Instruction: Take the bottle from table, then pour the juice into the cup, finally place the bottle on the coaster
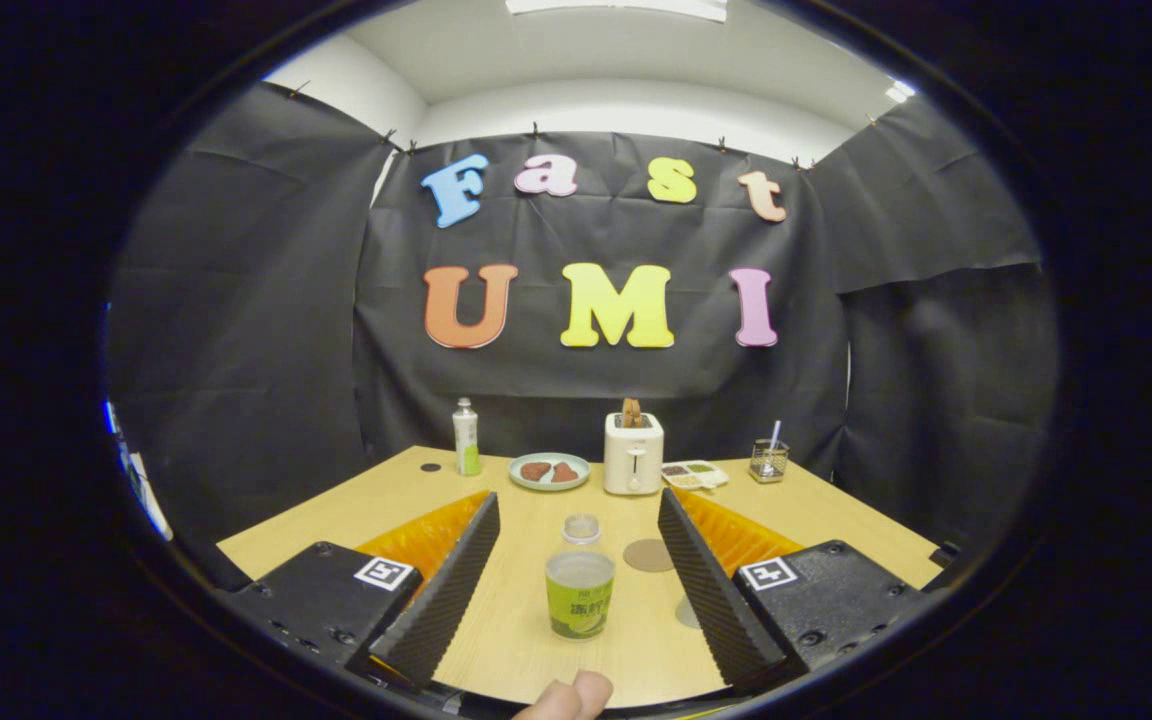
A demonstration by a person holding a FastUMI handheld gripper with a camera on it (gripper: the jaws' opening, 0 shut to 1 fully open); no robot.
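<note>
A short bottle (579, 592) with a green label and a pale top stands upright on the wooden table (356, 520), between my two fingers and touching neither. My gripper (577, 502) is open, its ribbed black fingers (451, 585) spread wide on either side of the bottle. Just beyond the bottle stands a small clear cup (581, 528). A round brown coaster (648, 555) lies flat to the right of the cup, close to the right finger.
Along the table's far side stand a tall white bottle (466, 437), a plate of food (549, 470), a white toaster (633, 455) with toast in it, a small compartment tray (694, 475) and a glass (768, 460). A person's fingertips (568, 700) show near me.
</note>
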